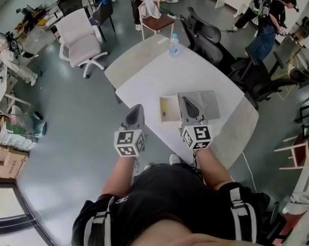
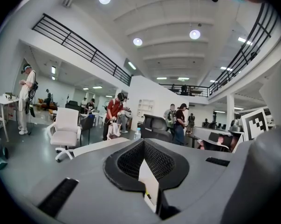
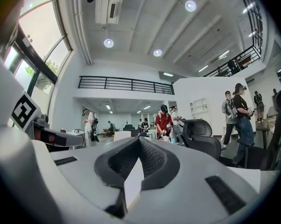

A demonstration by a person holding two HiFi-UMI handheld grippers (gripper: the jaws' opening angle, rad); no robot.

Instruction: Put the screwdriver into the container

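Note:
In the head view a shallow beige container (image 1: 170, 109) rests on the white table (image 1: 195, 70), near its front edge. A screwdriver with a yellow handle (image 1: 164, 106) lies inside it along the left wall. My left gripper (image 1: 136, 109) hovers left of the container, off the table's edge, jaws together and empty. My right gripper (image 1: 186, 101) is just right of the container, over a grey flat tray (image 1: 208, 102), and is also shut on nothing. In both gripper views the jaws (image 2: 143, 141) (image 3: 139, 139) point level out into the room, and the screwdriver is hidden.
A water bottle (image 1: 173, 44) stands at the table's far side. Black office chairs (image 1: 205, 37) crowd the table's far right, and a white chair (image 1: 80, 37) stands to the far left. Several people stand at the back. Boxes (image 1: 5, 152) lie on the floor at left.

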